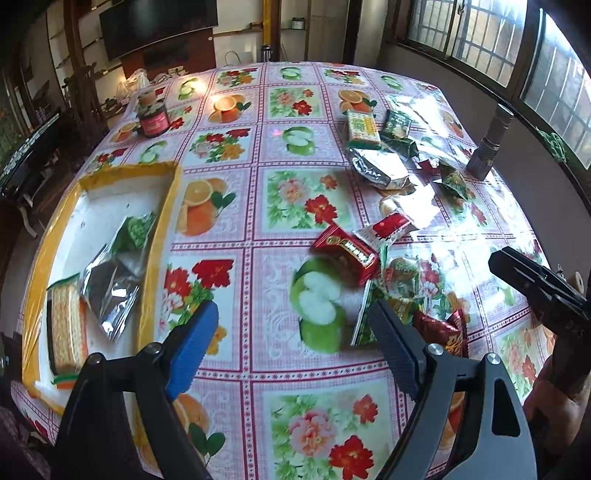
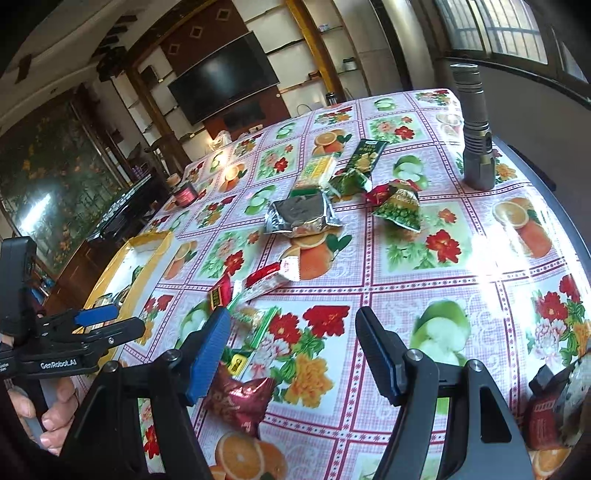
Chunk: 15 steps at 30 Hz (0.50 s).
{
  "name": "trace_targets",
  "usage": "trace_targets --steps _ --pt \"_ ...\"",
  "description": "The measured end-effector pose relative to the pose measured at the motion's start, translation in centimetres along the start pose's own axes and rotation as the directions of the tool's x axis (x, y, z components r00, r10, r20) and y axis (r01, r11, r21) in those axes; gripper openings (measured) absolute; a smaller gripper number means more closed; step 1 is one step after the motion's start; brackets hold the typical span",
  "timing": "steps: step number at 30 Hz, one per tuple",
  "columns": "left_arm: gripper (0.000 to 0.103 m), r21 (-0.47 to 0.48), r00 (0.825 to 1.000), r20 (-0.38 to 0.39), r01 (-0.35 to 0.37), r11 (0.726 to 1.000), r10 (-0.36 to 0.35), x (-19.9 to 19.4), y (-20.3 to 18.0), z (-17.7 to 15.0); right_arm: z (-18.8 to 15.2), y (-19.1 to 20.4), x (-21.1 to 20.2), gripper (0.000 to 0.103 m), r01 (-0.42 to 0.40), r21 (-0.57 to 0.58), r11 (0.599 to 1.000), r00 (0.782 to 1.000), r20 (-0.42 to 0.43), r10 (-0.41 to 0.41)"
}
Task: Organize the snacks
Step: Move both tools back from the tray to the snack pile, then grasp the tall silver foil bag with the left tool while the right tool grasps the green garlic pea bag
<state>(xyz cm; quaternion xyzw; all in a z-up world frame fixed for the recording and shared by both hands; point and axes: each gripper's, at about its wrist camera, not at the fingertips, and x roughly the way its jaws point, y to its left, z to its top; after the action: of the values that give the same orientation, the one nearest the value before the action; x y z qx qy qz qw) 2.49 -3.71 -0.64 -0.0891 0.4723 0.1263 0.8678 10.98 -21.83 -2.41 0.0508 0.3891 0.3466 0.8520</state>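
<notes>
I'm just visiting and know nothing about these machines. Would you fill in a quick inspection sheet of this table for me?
Surface: table under a fruit-and-flower cloth.
Job's things: yellow-rimmed tray holding a cracker pack, a silver pouch and a green packet; loose snack packets scattered outside it.
Clutter: flashlight standing upright; red jar.
Grippers: left gripper open, empty; right gripper open, empty.
Cables: nothing seen.
Surroundings: wall television, barred windows.
</notes>
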Motion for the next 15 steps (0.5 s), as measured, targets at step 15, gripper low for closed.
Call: trace_targets --steps 15 --pt "0.085 0.207 0.995 -0.032 0.095 0.974 -0.09 3.1 -3.8 5.4 3.8 -3.9 2.6 0.07 0.104 0.111 0.988 0.995 -0.005 -0.104"
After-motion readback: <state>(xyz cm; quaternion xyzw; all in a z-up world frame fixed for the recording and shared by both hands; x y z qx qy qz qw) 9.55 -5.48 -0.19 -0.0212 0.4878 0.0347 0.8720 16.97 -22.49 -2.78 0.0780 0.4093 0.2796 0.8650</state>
